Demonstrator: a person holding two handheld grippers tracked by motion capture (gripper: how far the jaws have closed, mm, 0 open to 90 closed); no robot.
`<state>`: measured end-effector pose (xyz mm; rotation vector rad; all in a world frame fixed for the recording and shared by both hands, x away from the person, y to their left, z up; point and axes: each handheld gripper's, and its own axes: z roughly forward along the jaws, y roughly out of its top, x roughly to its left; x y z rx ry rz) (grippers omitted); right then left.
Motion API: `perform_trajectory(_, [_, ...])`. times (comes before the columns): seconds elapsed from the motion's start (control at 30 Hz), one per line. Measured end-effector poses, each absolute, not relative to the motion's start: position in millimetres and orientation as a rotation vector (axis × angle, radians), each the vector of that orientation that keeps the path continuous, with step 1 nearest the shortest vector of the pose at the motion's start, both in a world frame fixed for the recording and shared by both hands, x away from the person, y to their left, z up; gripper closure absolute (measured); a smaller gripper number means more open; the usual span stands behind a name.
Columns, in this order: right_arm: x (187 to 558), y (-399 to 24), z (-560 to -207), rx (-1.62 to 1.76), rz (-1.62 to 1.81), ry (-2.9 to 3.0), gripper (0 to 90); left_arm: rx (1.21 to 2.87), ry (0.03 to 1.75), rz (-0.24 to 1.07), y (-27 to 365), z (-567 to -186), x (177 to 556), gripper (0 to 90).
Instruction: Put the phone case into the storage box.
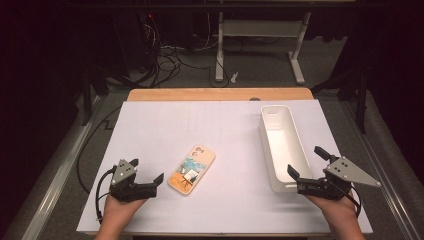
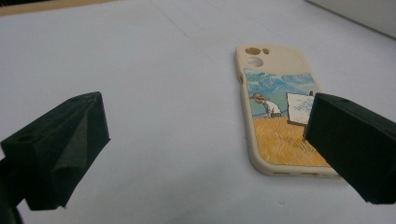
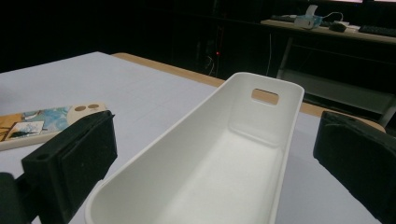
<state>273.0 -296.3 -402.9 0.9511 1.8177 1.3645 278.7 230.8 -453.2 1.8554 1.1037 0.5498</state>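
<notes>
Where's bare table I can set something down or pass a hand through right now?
The far left of the white table, beyond the phone case, is bare. So is the strip between the phone case and the white bin. It is tighter by the left gripper beside the case and the right gripper at the bin's near end.

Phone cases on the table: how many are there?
1. The phone case lies flat on the white table, between the left gripper and the white bin, which looks empty.

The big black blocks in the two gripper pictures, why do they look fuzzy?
They sit too close to the lens: in the left gripper view the phone case is sharper than the jaws; in the right gripper view the white bin is sharper, and the background is dark.
</notes>
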Motion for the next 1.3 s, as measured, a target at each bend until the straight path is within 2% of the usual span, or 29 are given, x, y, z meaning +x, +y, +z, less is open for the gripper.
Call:
perform_trajectory(0.3, [274, -297, -403, 0.953, 1.361, 1.816, 0.0, 1.899, 1.178, 0.525, 233, -456, 282, 0.2])
perform_trajectory(0.83, [275, -297, -403, 0.958, 1.364, 1.821, 0.0, 2.024, 1.316, 0.377, 231, -453, 289, 0.2])
perform_trajectory(0.97, [275, -297, -403, 0.953, 1.369, 1.824, 0.0, 2.118, 1.318, 0.358, 232, -444, 291, 0.1])
perform_trajectory(1.23, [273, -297, -402, 0.957, 1.374, 1.821, 0.0, 2.230, 1.324, 0.241, 231, -435, 292, 0.1])
perform_trajectory(1.3, [272, -297, -402, 0.960, 1.376, 1.820, 0.0, 2.253, 1.340, 0.167, 233, -435, 295, 0.2])
